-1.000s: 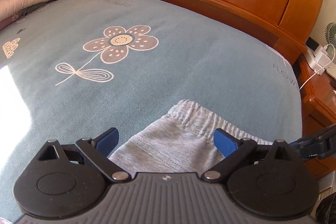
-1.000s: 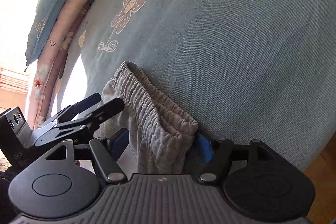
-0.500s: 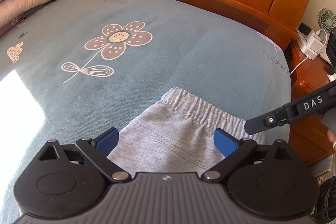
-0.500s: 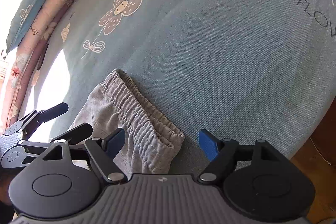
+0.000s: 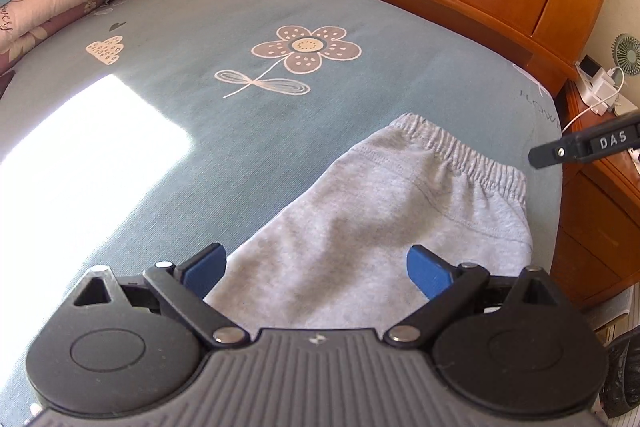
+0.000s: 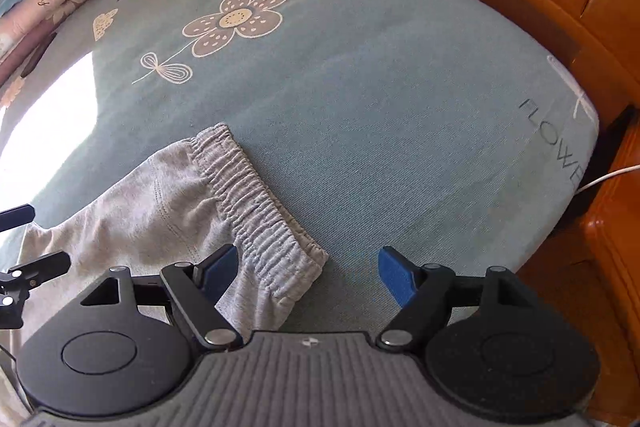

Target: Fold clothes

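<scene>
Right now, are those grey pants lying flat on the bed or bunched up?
Mostly flat. The grey pants lie spread on the blue bedsheet, waistband away from both open grippers; their lower end is hidden.

bright daylight from the left blows out a white patch on the bedsheet (image 5: 100,155); focus is sharp, with fisheye bending at the edges.

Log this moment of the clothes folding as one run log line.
stage: between grasps | left gripper: open above grey shorts | right gripper: open by elastic waistband | shorts flat on bed sheet
</scene>
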A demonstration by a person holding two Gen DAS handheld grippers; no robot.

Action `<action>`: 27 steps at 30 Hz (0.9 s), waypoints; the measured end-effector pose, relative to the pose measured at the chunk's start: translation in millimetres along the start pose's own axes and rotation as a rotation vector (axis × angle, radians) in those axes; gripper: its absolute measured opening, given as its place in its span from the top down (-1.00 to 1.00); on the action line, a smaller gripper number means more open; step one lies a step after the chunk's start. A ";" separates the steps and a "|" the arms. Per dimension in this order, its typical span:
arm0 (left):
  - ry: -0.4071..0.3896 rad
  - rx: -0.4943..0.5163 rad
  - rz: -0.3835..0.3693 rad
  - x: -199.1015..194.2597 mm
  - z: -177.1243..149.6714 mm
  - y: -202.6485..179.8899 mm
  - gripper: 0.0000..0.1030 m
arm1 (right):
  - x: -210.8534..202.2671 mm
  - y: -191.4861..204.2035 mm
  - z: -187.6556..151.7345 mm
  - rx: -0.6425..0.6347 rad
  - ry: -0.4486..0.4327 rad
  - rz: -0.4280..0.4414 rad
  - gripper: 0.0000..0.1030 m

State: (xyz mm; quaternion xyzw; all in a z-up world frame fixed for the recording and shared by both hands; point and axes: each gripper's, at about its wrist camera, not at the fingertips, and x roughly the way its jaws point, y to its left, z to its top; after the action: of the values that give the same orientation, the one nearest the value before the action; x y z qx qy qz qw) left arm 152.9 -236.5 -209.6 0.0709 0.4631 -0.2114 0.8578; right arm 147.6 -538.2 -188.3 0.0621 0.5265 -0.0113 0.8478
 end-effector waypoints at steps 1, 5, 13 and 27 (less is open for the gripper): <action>0.013 0.005 0.008 -5.8 -9.9 7.1 -0.88 | -10.4 10.1 -2.3 -0.029 -0.043 -0.006 -0.57; 0.045 0.013 0.024 -21.5 -52.6 28.2 -0.89 | -19.9 58.4 -6.2 -0.113 -0.112 0.108 -0.01; 0.047 -0.111 0.058 -7.7 -106.1 58.6 -0.88 | 54.9 137.4 -1.9 -0.315 -0.136 0.048 0.03; 0.014 -0.144 0.094 -9.4 -95.5 64.5 -0.91 | 41.3 126.7 8.0 -0.317 -0.112 0.059 0.01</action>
State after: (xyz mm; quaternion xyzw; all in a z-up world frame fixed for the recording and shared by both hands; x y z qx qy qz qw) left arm 103.0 -145.4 -260.2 0.0323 0.4792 -0.1367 0.8664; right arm 183.9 -411.5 -209.9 -0.0580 0.4716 0.0934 0.8749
